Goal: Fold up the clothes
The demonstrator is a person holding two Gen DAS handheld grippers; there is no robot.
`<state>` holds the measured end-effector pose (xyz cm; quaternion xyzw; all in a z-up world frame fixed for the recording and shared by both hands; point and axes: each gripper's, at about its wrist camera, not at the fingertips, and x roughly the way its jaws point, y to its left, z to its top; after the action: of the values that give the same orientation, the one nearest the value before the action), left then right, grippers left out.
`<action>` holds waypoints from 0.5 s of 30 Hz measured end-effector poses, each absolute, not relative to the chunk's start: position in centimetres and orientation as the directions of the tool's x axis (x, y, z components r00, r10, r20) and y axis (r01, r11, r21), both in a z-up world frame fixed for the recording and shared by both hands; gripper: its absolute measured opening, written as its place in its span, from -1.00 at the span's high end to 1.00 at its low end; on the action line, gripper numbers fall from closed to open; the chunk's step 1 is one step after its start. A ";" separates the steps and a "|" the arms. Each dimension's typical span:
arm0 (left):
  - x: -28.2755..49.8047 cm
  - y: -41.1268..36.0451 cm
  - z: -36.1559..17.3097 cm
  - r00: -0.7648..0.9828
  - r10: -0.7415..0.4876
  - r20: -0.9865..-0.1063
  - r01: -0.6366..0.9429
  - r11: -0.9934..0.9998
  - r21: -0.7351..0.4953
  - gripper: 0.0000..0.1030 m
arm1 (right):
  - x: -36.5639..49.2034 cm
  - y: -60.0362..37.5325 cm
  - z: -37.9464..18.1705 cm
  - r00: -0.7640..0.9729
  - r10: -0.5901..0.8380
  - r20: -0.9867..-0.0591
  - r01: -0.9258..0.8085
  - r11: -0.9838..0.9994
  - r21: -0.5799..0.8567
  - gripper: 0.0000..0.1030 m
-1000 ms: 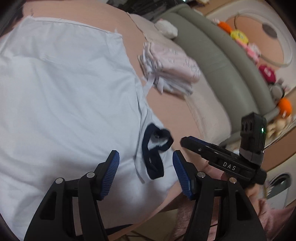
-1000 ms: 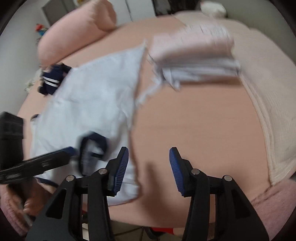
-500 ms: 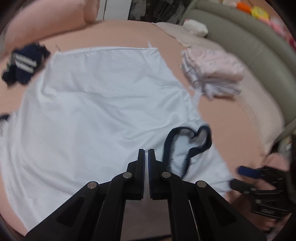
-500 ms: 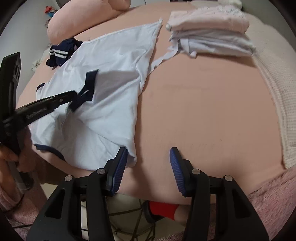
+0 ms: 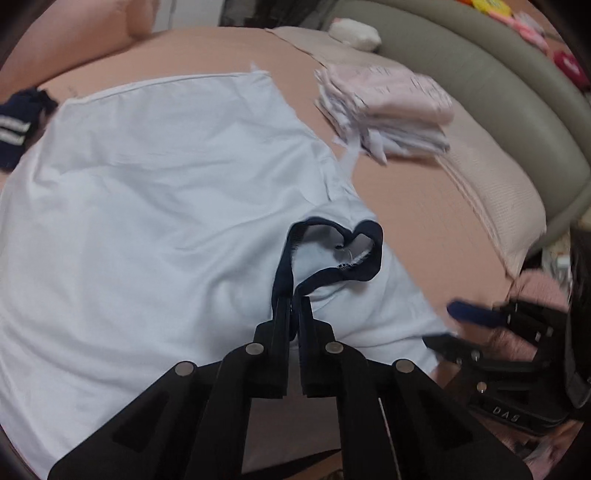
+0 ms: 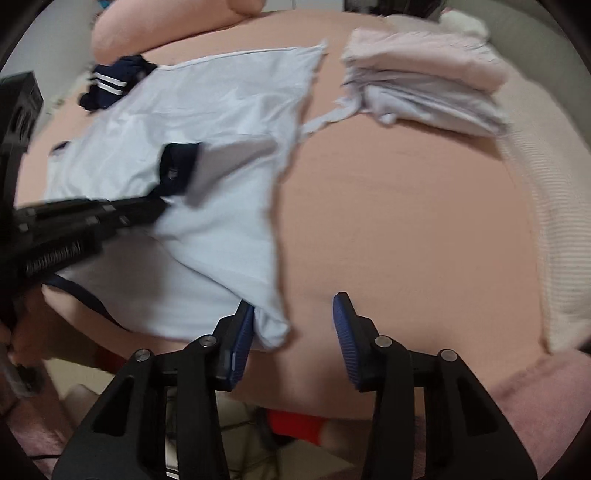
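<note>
Surface: pink bed sheet (image 6: 406, 206), covering a mattress, bare on its right half.

Item 1: pale blue T-shirt (image 5: 155, 206) with navy trim, spread flat on the left part of the sheet, hem toward the far side. Its navy sleeve cuff (image 5: 332, 251) lies on top of the body panel, curled into a loop. The near corner of the shirt hangs at the front edge of the mattress.

Item 2: left gripper (image 5: 293, 314), clenched on the navy sleeve cuff; the band runs straight into the closed jaws, which meet with almost no gap. In the right wrist view the same tool reaches in from the left edge with the cuff at its tip.

Item 3: right gripper (image 6: 293, 325), jaws apart and just now narrowing. The near corner of the shirt lies between them, touching the left blue pad (image 6: 242, 345); the right pad stands clear over bare sheet. No grip is made.

Item 4: stack of folded clothes (image 6: 424, 85), pink on top, pale lilac beneath, far right of the sheet, apart from the shirt.

Item 5: navy garment with white stripes (image 6: 114, 83), bunched at the shirt's far left corner.

Item 6: cream waffle blanket (image 6: 554, 236), along the right side.

Item 7: pink bolster pillow (image 6: 166, 26), at the far edge.
</note>
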<state>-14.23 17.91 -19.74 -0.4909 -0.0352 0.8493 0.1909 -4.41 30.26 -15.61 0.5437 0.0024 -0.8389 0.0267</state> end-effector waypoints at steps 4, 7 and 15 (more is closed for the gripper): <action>-14.3 16.1 -18.9 -0.481 0.323 -0.815 -0.236 -0.943 -0.235 0.88 | -3.5 31.2 -15.4 -0.380 -0.072 -0.922 0.004 -0.997 0.077 0.17; -13.8 15.2 -18.0 -0.540 0.259 -0.801 -0.189 -0.964 -0.185 0.87 | -2.8 31.2 -14.6 -0.405 -0.125 -0.906 0.018 -0.992 0.129 0.16; -13.8 16.0 -17.7 -0.495 0.403 -0.770 -0.260 -0.914 -0.311 0.86 | -4.6 32.0 -12.6 -0.538 -0.301 -0.788 0.036 -0.942 0.335 0.16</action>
<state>-13.82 16.02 -17.71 -0.4643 -0.0771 0.8611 0.1923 -4.60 32.02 -12.62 0.4708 -0.1407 -0.8655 0.0971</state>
